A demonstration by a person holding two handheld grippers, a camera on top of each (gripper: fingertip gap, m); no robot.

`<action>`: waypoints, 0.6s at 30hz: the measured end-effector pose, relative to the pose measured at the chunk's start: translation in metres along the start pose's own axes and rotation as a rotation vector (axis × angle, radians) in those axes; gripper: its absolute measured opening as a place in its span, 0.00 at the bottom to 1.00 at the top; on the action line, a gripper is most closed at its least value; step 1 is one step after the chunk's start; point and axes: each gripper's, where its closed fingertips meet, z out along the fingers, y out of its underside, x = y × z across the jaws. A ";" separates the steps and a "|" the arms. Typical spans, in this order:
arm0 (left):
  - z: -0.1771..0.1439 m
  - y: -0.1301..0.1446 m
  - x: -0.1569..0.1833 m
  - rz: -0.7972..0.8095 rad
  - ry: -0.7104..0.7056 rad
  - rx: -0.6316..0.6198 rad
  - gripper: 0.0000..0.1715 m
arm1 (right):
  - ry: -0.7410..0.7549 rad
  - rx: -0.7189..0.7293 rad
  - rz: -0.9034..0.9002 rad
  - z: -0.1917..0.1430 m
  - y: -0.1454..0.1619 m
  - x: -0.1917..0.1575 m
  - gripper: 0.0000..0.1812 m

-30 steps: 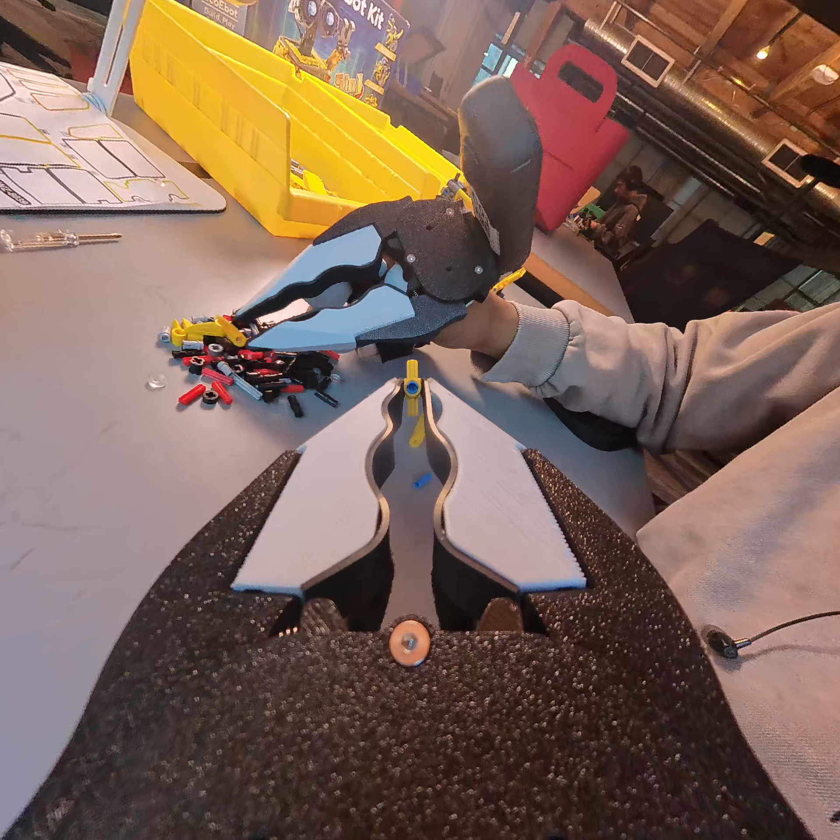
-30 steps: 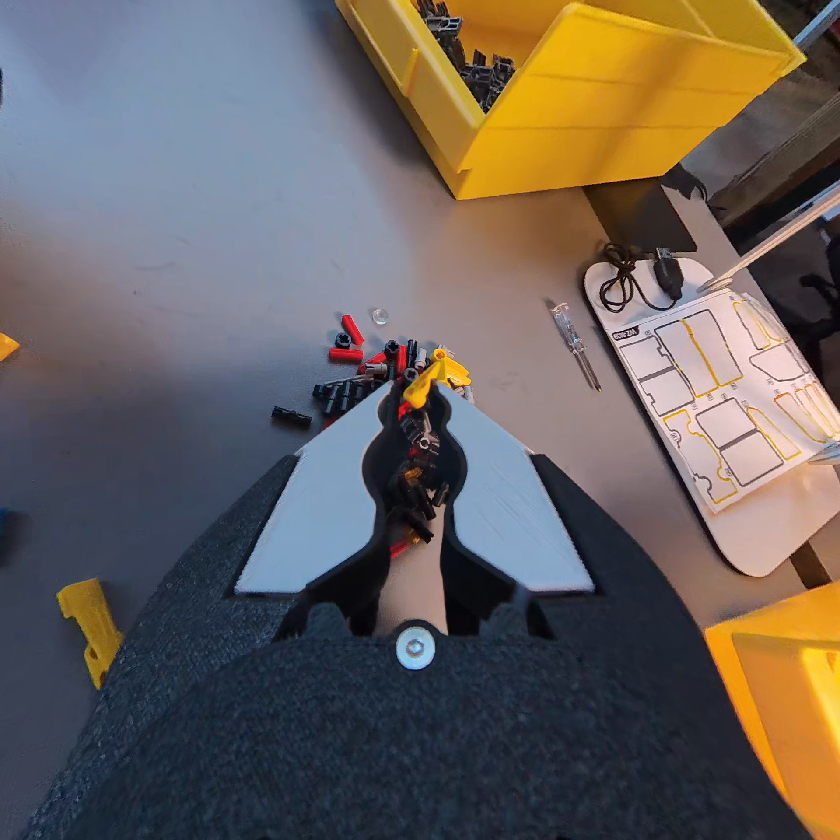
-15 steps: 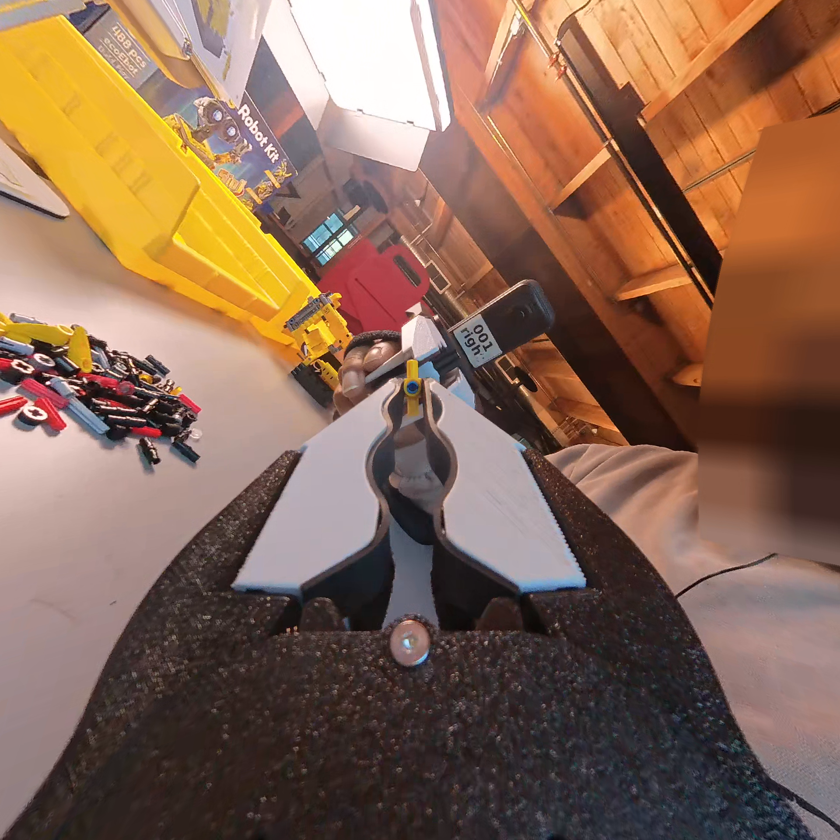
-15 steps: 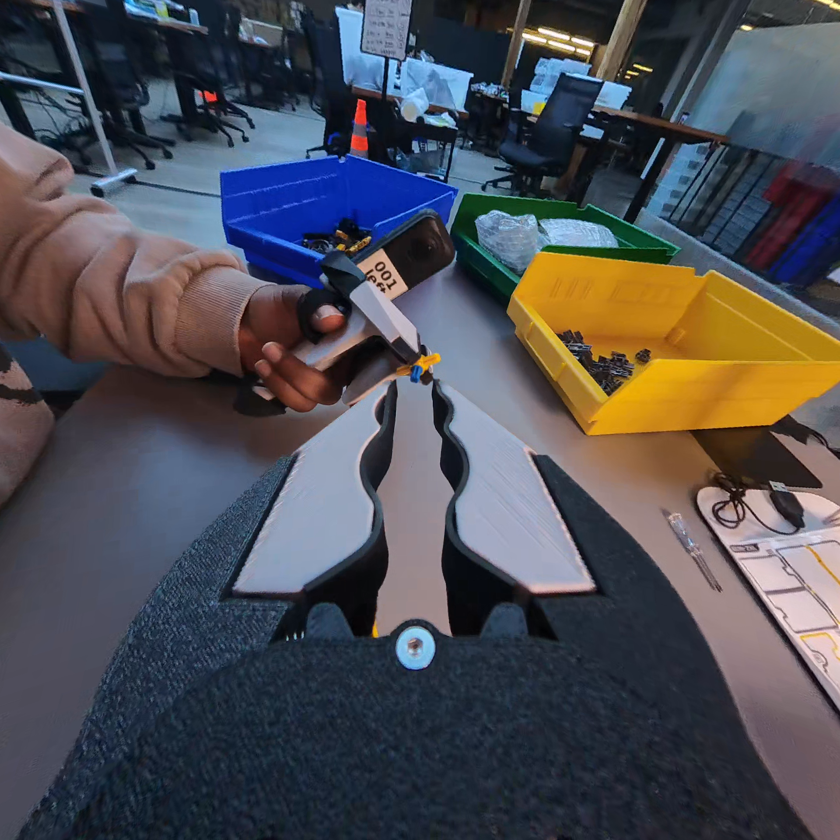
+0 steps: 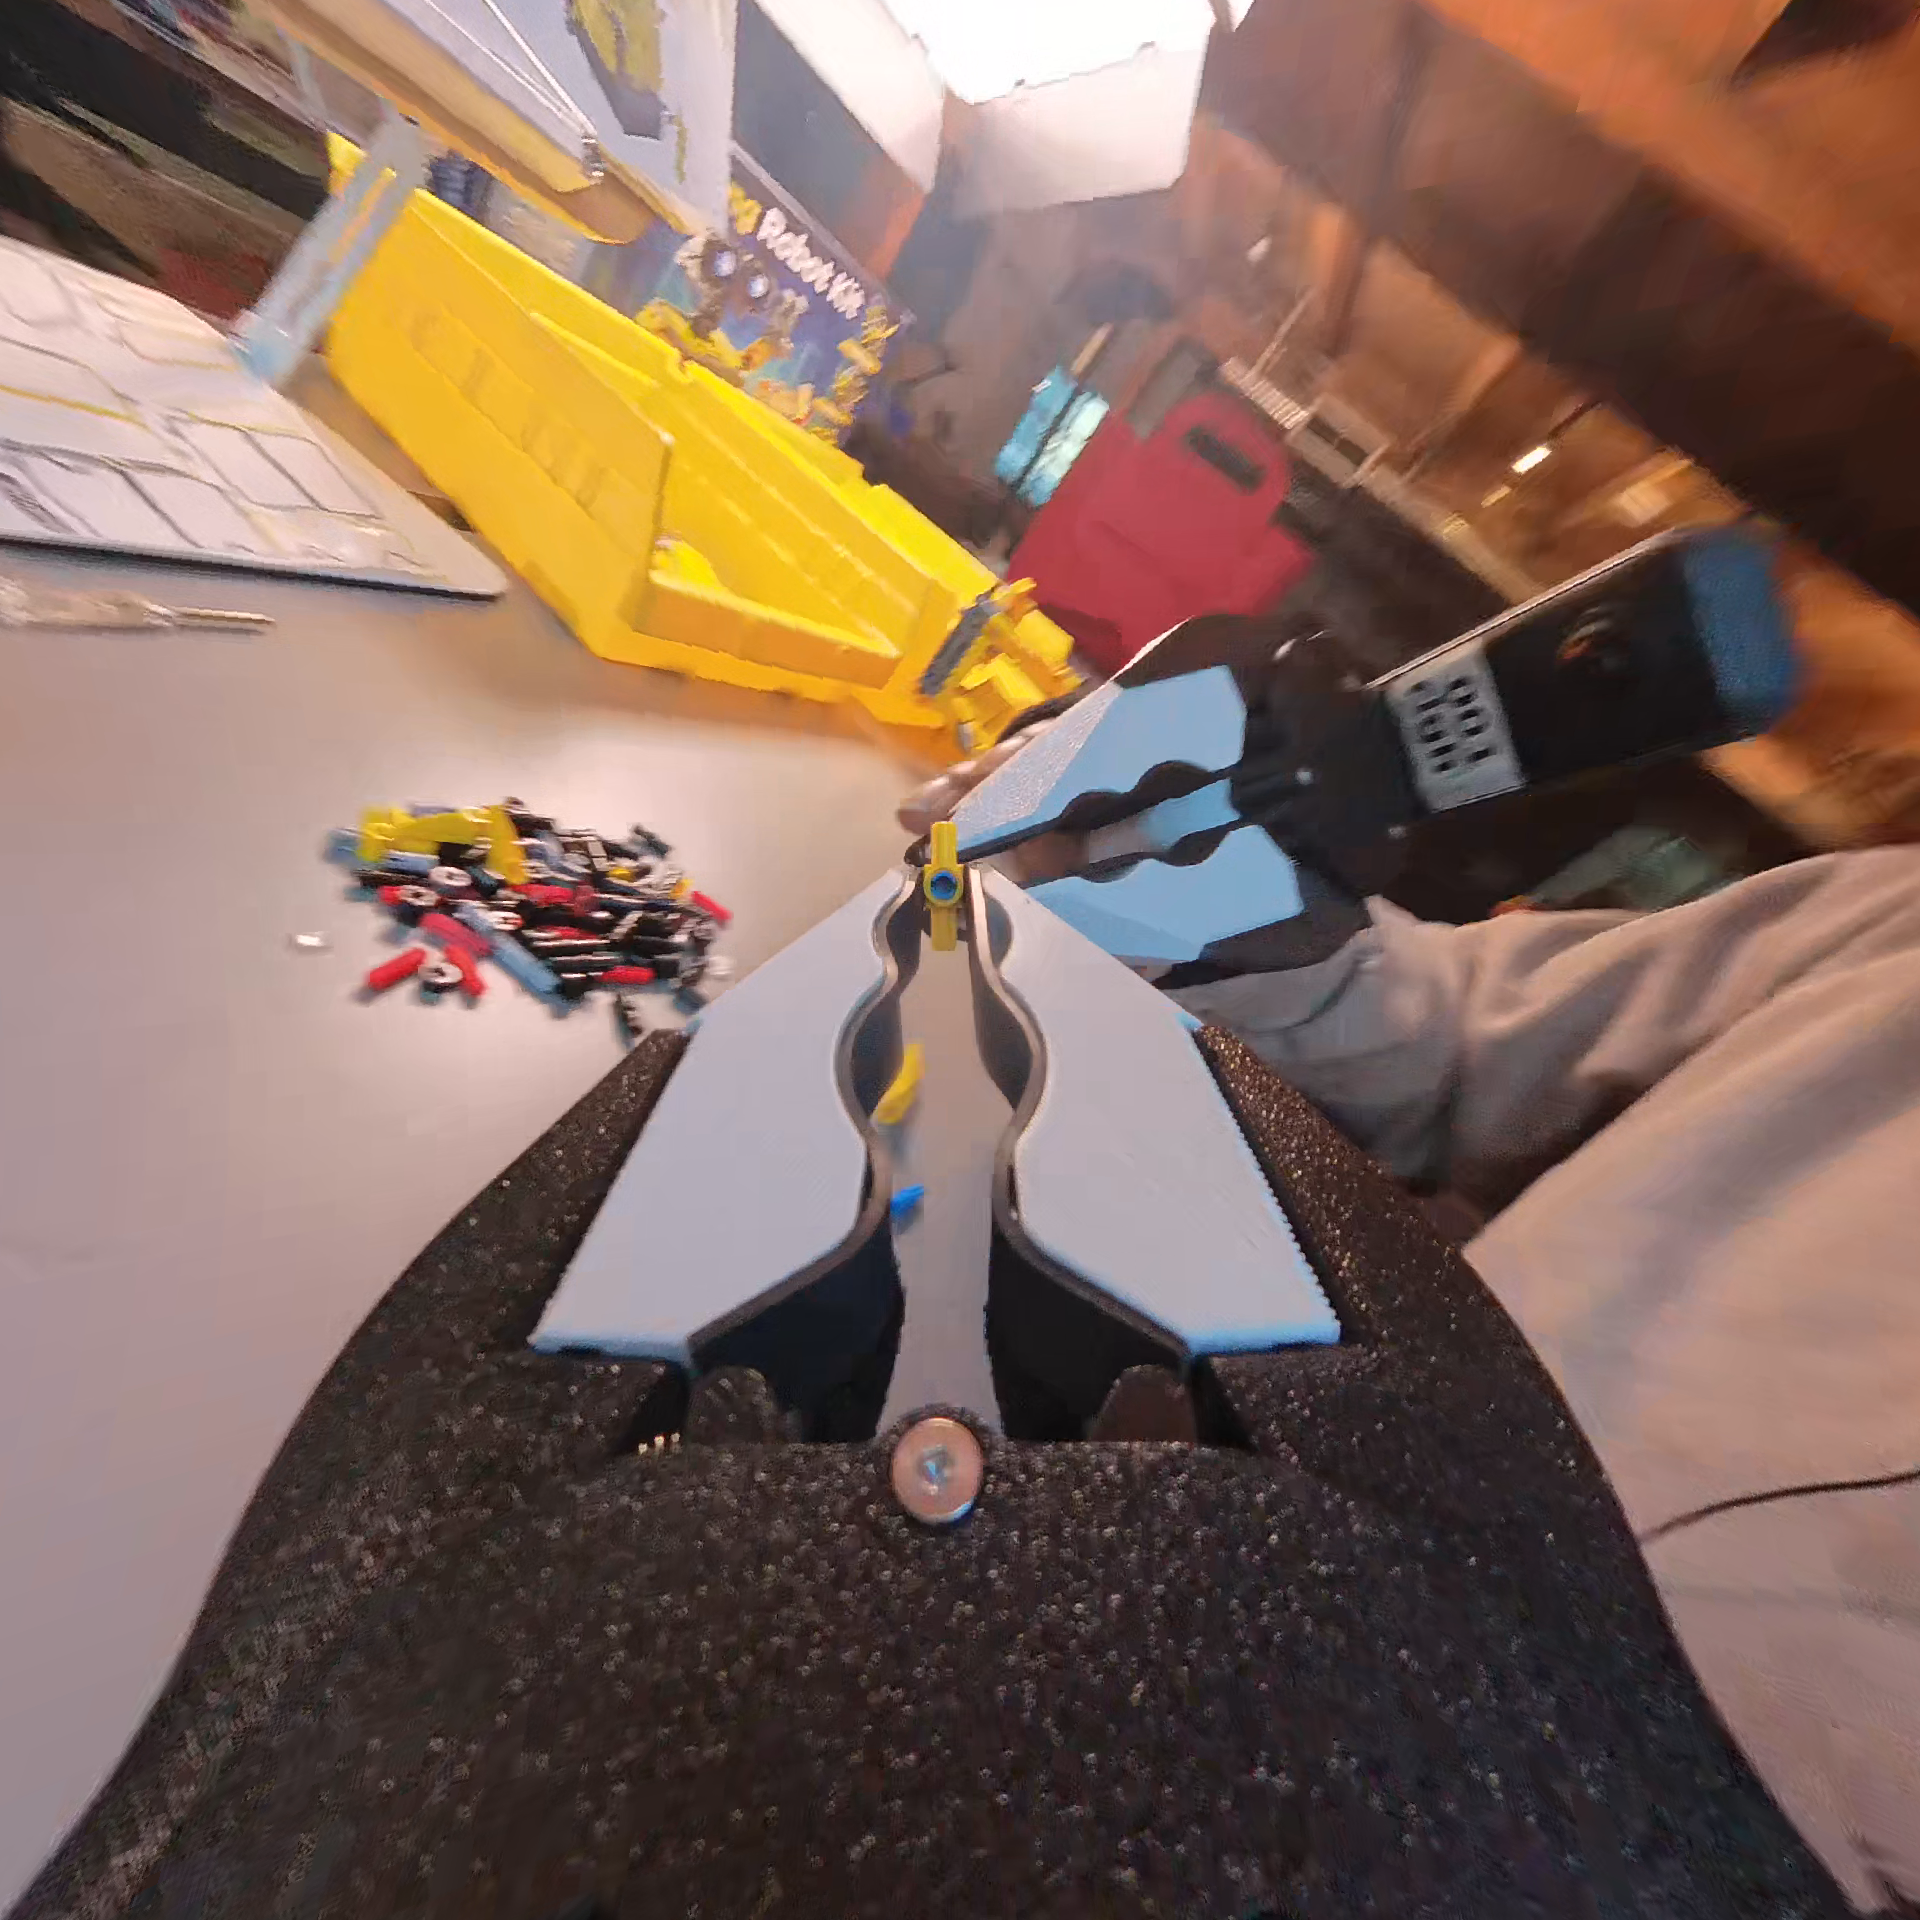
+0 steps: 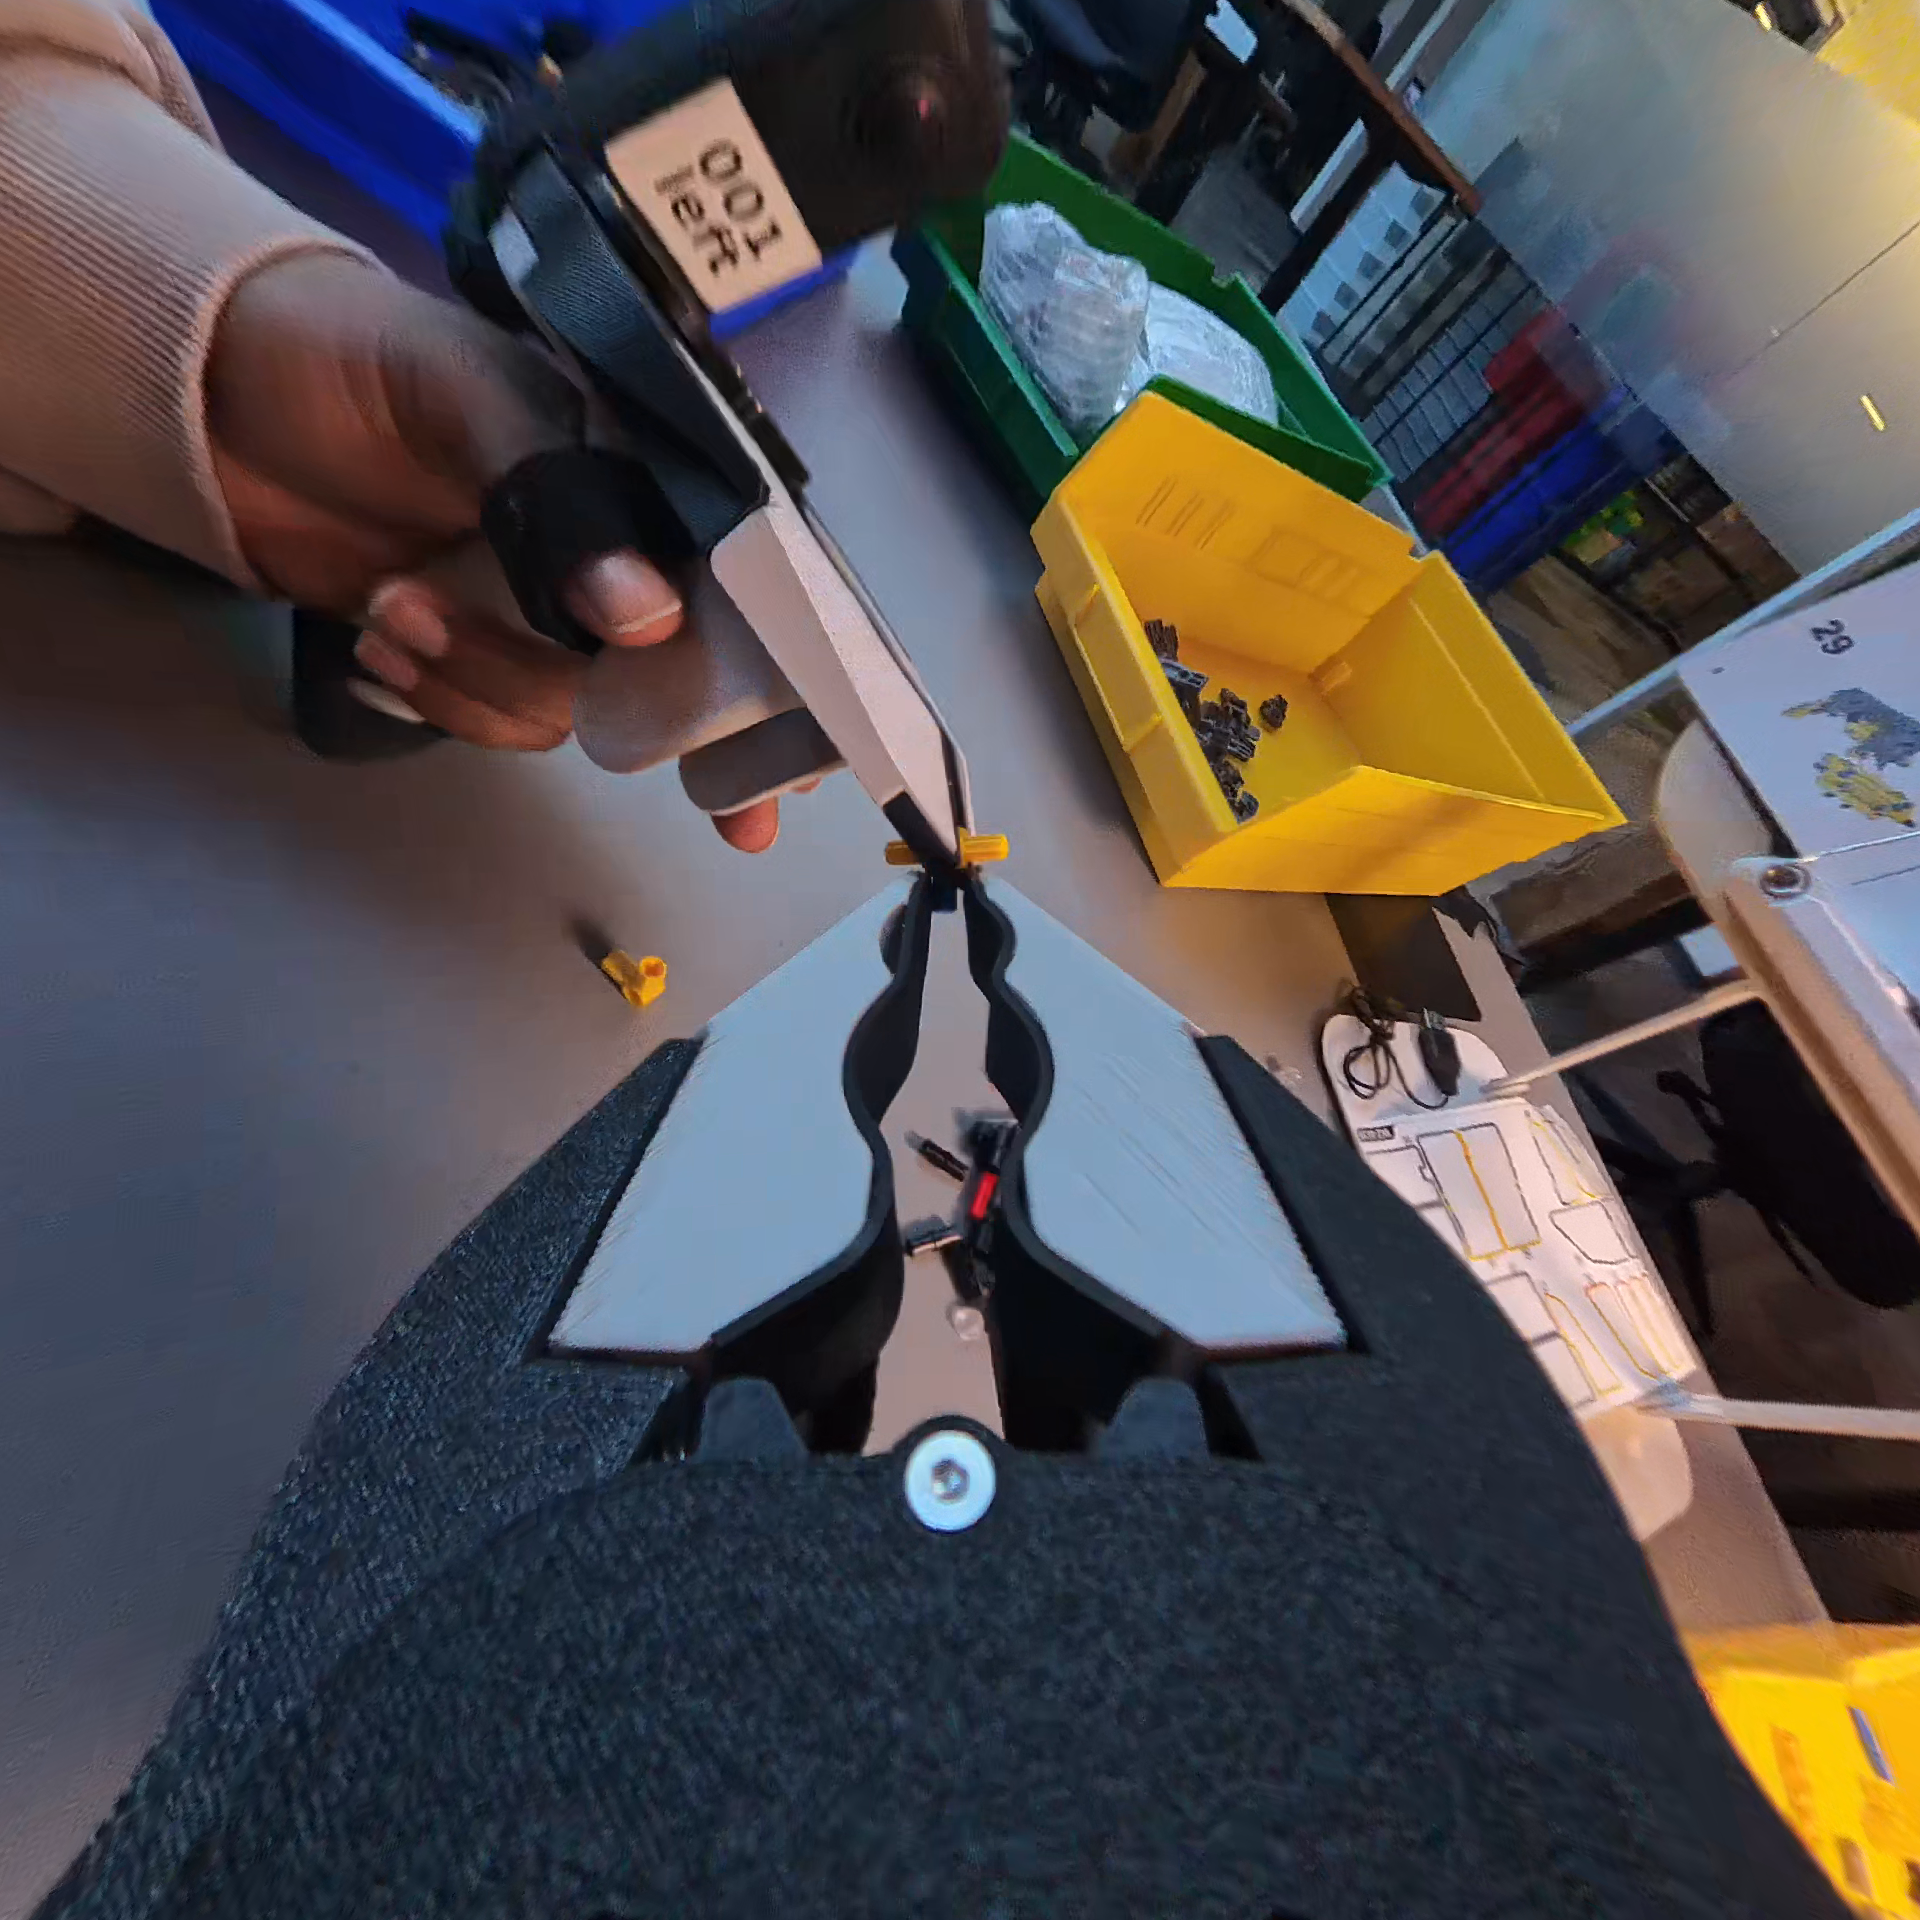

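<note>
Both grippers meet tip-to-tip above table (image 5: pixel 312 1143): left gripper (image 5: pixel 943 883) clamps yellow pin w/ blue insert (image 5: pixel 942 902), axis crosswise to fingers; right gripper (image 6: pixel 943 883) nearly closed at its blue end, grasp unconfirmed.

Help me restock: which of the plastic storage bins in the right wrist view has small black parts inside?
The yellow plastic bin; the green plastic bin behind it holds clear plastic bags instead.

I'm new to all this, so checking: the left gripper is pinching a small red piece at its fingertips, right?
Not red. The piece pinched at the tips of the left gripper is yellow, with a blue centre. The left wrist view shows it.
</note>
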 end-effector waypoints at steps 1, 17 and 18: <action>0.000 0.002 -0.004 0.083 -0.063 -0.024 0.04 | 0.018 -0.030 -0.030 0.003 0.004 0.000 0.03; 0.001 -0.004 0.007 0.144 -0.047 -0.073 0.03 | 0.002 0.012 -0.168 -0.009 -0.001 -0.001 0.01; 0.001 -0.006 0.008 0.139 -0.038 -0.069 0.03 | -0.003 0.019 -0.165 -0.011 -0.002 0.001 0.01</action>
